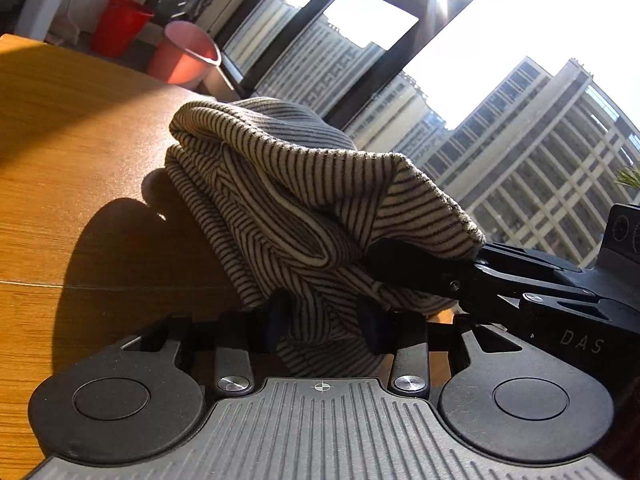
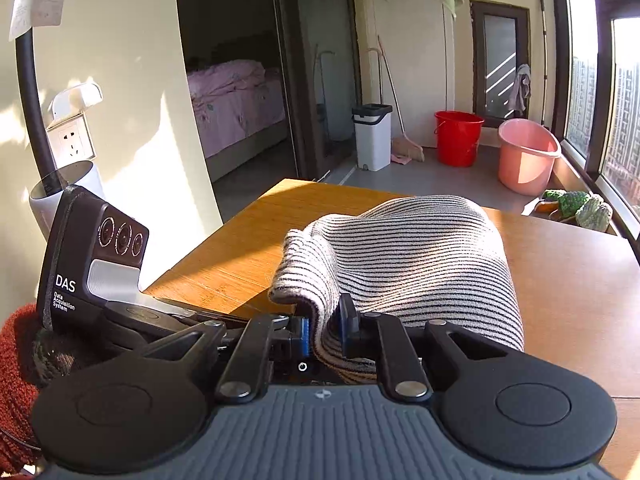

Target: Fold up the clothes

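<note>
A cream garment with thin black stripes [image 1: 280, 184] lies bunched in a heap on the wooden table [image 1: 80, 160]. My left gripper [image 1: 326, 320] is shut on a thick fold at the heap's near side, the cloth filling the gap between its pads. The right gripper [image 1: 400, 272] comes in from the right and grips a hem of the same heap. In the right wrist view the striped garment [image 2: 420, 260] drapes over the table [image 2: 260, 232]. There my right gripper [image 2: 324, 328] pinches a thin edge between its blue pads. The left gripper's body shows at the left.
A red bucket [image 2: 458, 136], a pink bucket [image 2: 526, 156] and a white bin [image 2: 372, 136] stand on the floor beyond the table's far edge. Potted plants [image 2: 580, 208] sit by the window at the right. A red knitted sleeve [image 2: 16, 360] shows at the lower left.
</note>
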Available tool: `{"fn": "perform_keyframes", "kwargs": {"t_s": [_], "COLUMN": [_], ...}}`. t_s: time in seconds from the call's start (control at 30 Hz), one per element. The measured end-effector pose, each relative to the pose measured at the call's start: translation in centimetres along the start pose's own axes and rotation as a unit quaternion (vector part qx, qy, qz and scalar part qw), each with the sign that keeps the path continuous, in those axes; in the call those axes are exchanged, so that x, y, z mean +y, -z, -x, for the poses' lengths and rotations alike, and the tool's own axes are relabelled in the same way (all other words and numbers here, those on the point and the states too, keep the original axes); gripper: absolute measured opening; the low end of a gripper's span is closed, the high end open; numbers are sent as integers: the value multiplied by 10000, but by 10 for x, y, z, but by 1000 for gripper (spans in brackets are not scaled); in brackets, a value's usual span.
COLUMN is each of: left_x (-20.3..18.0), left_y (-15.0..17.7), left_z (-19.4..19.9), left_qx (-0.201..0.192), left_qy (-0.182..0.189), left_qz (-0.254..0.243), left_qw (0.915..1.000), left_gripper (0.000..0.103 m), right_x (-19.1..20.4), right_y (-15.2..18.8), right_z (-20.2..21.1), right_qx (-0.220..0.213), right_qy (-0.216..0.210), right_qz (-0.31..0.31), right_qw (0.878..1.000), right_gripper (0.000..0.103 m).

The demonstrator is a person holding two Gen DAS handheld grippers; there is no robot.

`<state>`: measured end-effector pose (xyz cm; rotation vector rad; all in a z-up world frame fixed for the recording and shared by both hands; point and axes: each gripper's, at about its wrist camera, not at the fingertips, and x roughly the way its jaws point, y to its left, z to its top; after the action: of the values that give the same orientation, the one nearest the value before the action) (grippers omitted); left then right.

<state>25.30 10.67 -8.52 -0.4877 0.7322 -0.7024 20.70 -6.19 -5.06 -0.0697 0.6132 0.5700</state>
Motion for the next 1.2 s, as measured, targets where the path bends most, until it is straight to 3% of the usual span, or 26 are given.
{"fn": "perform_keyframes", "kwargs": {"t_s": [0.07, 0.17, 0.23, 0.37, 0.53, 0.67, 0.8, 0.93, 1.03, 1.13, 1.2], "left_x": [1, 8, 11, -3, -36, -36, -20, -15, -18, -19, -21], "left_y": [0, -4, -10, -35, -47, -45, -44, -45, -45, -46, -47], "left_z": [9, 33, 54, 78, 34, -10, -11, -10, -11, -11, -10], "left_qx": [-94, -426, -750, -1185, -800, -282, -254, -201, -190, -134, -80], "left_qy": [-271, -436, -357, -38, 225, -10, 48, 19, -43, -92, -155], "left_qz": [-46, 98, 282, 270, -61, -56, 162, 211, 102, 83, 21], "left_qw": [9996, 9981, 9961, 9926, 9965, 9996, 9995, 9996, 9998, 9998, 9998], "left_gripper": [62, 72, 72, 71, 66, 56, 47, 44, 44, 44, 44], "right_x": [1, 12, 26, 54, 65, 51, 22, -2, -20, -38, -39], "right_y": [4, 19, 30, 47, 60, 61, 62, 53, 41, 42, 53], "right_z": [-3, -7, -11, -19, -20, -3, 37, 63, 59, 24, 12], "right_qx": [34, 6, -104, -278, -443, -523, -722, -1157, -1340, -820, -775], "right_qy": [98, 318, 574, 1000, 1273, 1209, 607, 570, 805, 646, 660], "right_qz": [147, 577, 1100, 1913, 2103, 1699, 796, 199, -44, -574, -751], "right_qw": [9998, 9978, 9922, 9760, 9683, 9766, 9924, 9914, 9877, 9929, 9920], "right_gripper": [14, 15, 16, 29, 33, 34, 34, 36, 37, 37, 40]}}
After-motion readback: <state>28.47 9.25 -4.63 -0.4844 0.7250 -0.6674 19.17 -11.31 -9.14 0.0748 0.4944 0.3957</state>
